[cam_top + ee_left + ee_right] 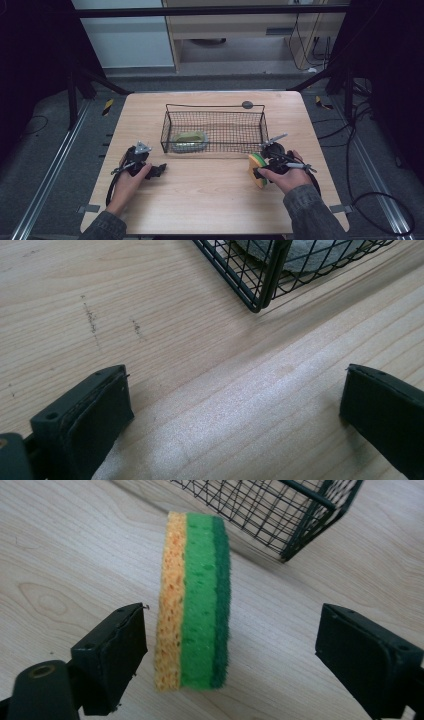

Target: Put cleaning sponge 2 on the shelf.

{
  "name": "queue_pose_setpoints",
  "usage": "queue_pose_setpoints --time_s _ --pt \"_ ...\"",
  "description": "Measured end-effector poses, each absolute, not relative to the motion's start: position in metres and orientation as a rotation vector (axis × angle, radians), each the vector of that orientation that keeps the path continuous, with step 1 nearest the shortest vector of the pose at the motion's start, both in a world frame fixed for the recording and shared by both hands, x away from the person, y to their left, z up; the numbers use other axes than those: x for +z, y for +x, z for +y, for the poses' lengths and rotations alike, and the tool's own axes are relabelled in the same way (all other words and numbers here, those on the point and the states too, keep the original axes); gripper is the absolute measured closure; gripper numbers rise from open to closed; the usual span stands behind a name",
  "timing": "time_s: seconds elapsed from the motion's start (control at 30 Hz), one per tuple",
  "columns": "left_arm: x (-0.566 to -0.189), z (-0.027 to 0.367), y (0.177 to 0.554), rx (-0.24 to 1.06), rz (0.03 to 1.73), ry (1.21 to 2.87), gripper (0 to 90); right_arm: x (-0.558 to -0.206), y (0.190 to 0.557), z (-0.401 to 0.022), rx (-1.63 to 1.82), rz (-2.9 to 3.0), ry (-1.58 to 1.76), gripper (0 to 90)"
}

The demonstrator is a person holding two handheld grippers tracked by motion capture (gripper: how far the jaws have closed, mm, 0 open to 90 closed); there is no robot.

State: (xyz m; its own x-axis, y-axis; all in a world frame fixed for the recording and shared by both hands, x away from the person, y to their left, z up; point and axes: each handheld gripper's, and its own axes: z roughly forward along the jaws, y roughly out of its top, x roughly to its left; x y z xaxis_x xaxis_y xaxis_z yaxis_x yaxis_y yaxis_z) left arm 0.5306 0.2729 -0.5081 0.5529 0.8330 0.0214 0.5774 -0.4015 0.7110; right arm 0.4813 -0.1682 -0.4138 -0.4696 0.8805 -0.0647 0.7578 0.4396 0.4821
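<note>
Writing or brand marks cannot be made out on anything. Pale wooden table (210, 200) with fine grain is set on grey floor among dark frame posts. The yellow-and-green layered sponge (194, 602) stands on edge between the spread jaws of the right tool (230, 652), unpressed, near the black wire basket (215, 112). The left tool (235, 405) is released, resting open.
</note>
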Motion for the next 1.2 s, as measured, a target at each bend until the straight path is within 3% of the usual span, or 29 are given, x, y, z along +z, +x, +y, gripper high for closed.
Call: queue_pose_setpoints --time_s 0.33,0.6,1.2 --pt "-0.508 0.273 0.531 0.498 1.128 2.128 0.0 -0.411 0.504 -0.156 0.444 2.497 1.392 18.8" --pt "-0.508 0.272 0.532 0.498 1.128 2.128 0.0 -0.411 0.512 -0.151 0.426 2.548 1.418 28.1" --pt "-0.508 0.272 0.533 0.497 1.128 2.128 0.0 -0.405 0.512 -0.149 0.426 2.604 1.414 58.3"
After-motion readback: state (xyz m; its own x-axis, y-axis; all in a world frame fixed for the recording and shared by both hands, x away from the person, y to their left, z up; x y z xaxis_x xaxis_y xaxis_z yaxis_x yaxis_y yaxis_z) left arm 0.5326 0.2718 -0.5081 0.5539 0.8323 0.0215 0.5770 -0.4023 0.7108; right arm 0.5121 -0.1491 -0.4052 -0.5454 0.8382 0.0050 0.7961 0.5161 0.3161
